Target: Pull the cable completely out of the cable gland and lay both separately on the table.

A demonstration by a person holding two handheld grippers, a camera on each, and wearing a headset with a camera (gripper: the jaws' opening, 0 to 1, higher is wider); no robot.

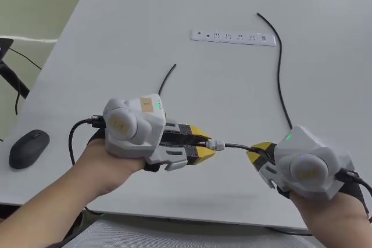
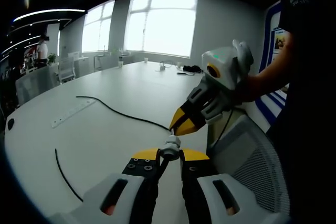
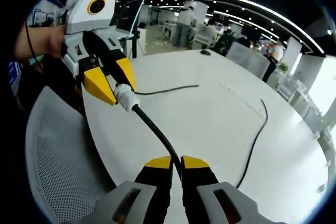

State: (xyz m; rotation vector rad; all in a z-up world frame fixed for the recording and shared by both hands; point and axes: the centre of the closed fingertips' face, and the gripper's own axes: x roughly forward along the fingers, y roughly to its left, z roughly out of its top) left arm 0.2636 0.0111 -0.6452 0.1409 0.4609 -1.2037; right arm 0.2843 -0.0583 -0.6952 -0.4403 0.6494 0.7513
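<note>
1. While the white table [image 1: 221, 85] stretches toward twelve o'clock, work hangs over its six o'clock edge.
2. Left gripper [image 1: 203, 144], seven o'clock, jaws clamp the cable gland [image 1: 215, 144]; right gripper [image 1: 257, 153], five o'clock, jaws pinch the cable [image 1: 237, 146].
3. Cable is not yet out: extraction step; next, probably pulling straight apart.

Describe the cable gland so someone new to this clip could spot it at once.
Over the near edge of the white table, the left gripper and the right gripper face each other. The cable gland is the small whitish fitting pinched in the left one's yellow tips. It is pale and stubby, whereas the cable leaving it is thin and black.
</note>
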